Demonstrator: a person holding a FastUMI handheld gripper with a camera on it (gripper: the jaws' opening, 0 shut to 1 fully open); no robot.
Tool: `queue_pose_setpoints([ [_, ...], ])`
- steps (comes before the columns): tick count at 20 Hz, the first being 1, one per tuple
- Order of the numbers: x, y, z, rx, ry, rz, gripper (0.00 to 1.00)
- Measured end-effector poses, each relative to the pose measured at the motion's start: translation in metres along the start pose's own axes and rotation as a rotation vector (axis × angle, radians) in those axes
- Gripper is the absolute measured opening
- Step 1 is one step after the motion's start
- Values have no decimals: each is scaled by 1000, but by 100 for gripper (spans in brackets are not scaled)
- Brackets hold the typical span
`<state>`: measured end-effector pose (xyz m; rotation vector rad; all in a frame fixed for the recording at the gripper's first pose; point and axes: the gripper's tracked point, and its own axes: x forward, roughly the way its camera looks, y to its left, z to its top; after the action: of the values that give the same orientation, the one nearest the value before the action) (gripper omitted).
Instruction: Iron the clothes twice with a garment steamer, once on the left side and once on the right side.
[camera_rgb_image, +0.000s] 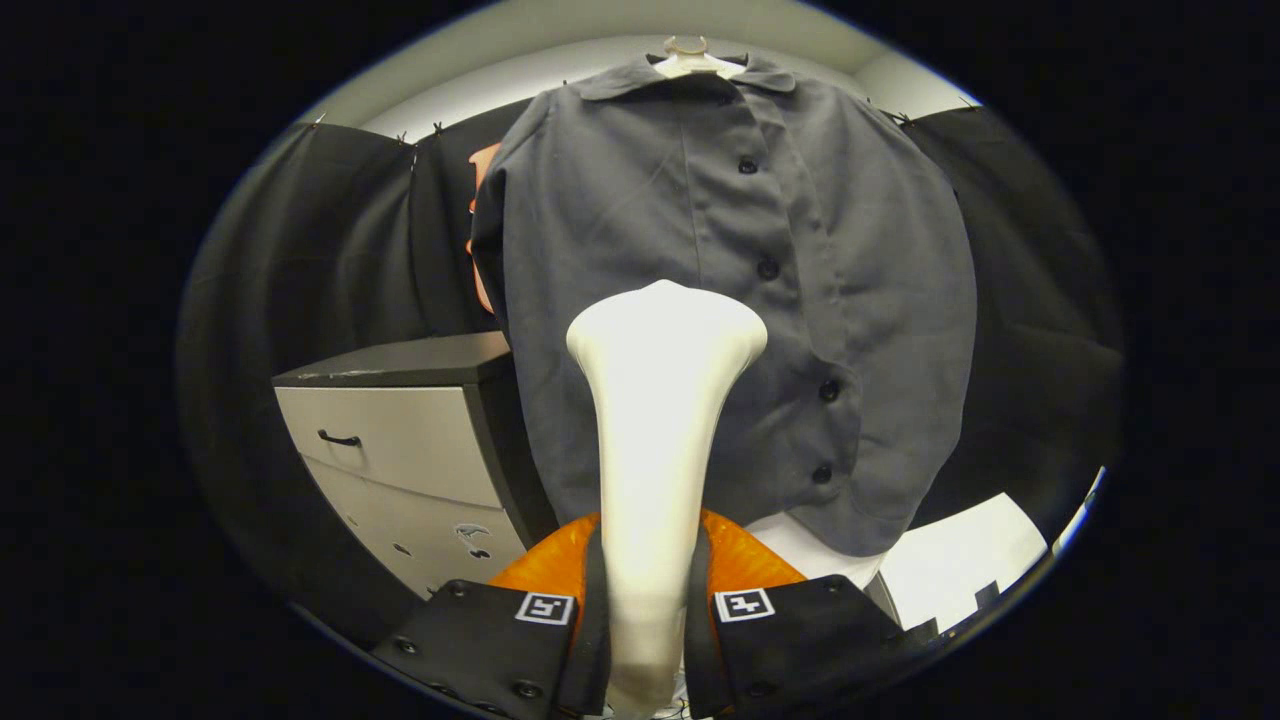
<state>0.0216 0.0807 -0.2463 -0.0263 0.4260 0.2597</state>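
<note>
Gripper view: both fingers of the gripper press against the sides of the garment steamer, clamping its white handle between them. From the fingers the steamer rises upright and widens into a flared head. That head stands in front of the lower middle of the grey shirt, just left of the button placket; whether head and cloth touch cannot be told. Buttoned shut, the shirt hangs on a pale hanger at the collar, with its hem ending above a white surface. Left of the shirt stands a drawer cabinet with a dark top and light drawer fronts, its right edge hidden behind the shirt.
</note>
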Motion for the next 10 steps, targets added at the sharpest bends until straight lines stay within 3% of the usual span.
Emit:
queue_pose_setpoints([
  [10, -42, -69, 130, 5, -178, -44, 37],
])
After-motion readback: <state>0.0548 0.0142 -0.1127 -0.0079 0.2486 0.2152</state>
